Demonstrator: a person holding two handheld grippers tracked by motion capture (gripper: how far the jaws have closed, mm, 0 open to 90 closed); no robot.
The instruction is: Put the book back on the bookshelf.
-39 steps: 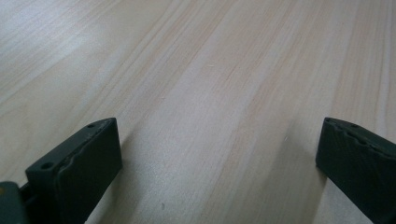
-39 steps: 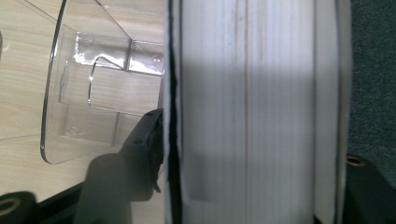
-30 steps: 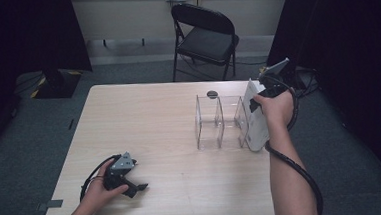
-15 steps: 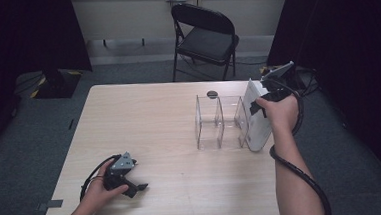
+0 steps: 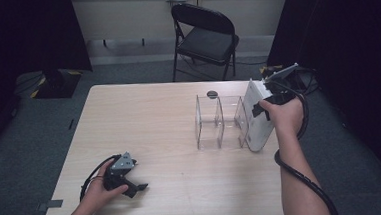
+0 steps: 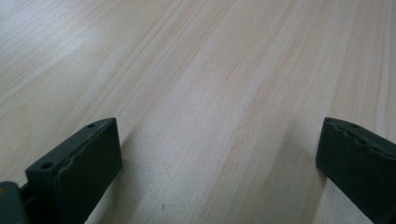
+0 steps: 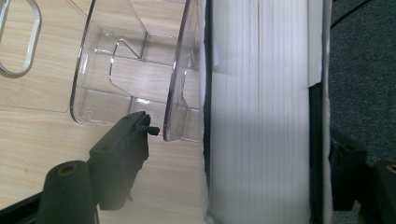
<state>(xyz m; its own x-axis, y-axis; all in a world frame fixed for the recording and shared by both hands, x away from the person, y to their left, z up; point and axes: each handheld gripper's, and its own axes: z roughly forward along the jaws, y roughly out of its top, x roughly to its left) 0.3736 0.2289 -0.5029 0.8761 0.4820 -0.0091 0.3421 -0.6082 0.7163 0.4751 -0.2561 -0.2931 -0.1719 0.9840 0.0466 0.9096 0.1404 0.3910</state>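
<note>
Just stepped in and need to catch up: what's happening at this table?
A person works with a gripper in each hand at a wooden table. The right gripper is at a white book standing on edge against the right end of a clear plastic rack; its jaws have just been opening, with the book between them, the left one clear of it. The left gripper rests open on the bare tabletop near the front edge.
</note>
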